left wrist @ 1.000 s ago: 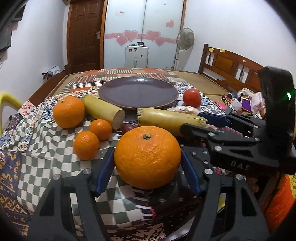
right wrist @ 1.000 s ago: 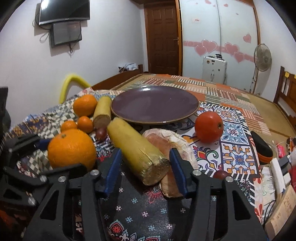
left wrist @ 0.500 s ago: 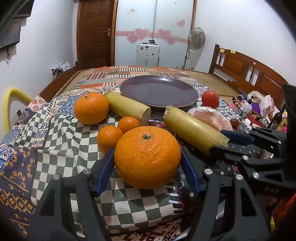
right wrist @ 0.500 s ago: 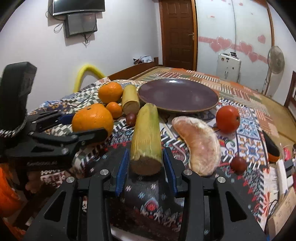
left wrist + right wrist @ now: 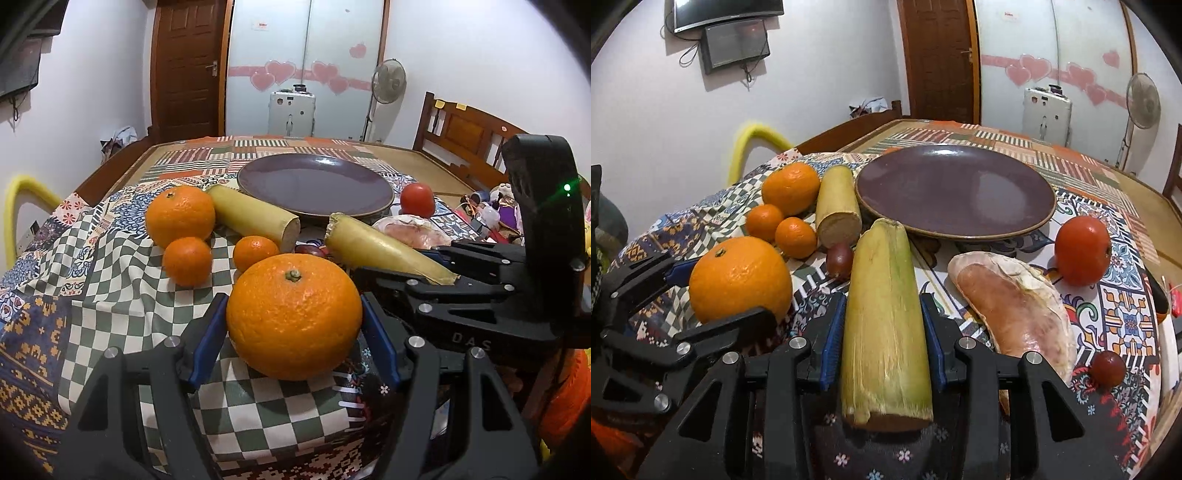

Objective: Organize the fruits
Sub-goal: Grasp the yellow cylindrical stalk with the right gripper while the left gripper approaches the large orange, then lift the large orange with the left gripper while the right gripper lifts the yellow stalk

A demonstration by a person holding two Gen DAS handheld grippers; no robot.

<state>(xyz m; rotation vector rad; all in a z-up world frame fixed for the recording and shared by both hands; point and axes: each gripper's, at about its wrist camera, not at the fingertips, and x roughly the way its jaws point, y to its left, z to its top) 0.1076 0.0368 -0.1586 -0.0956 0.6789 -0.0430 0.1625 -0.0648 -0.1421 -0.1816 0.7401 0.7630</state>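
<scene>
My left gripper [image 5: 293,332] is shut on a large orange [image 5: 293,315], held just above the checked cloth; it also shows in the right wrist view [image 5: 738,278]. My right gripper [image 5: 884,332] is shut on a yellow sugarcane piece [image 5: 882,321], which points toward the purple plate [image 5: 955,192]; the piece also shows in the left wrist view [image 5: 384,251]. The plate [image 5: 316,184] is empty.
A second sugarcane piece [image 5: 836,206], a big orange [image 5: 790,186], two small oranges [image 5: 796,236], two dark red small fruits [image 5: 839,258], a pomelo segment [image 5: 1015,314] and a red tomato [image 5: 1082,249] lie on the patterned cloth around the plate.
My right gripper has closed on the sugarcane piece and turned it to point at the plate. My left gripper still holds the large orange and has shifted a little.
</scene>
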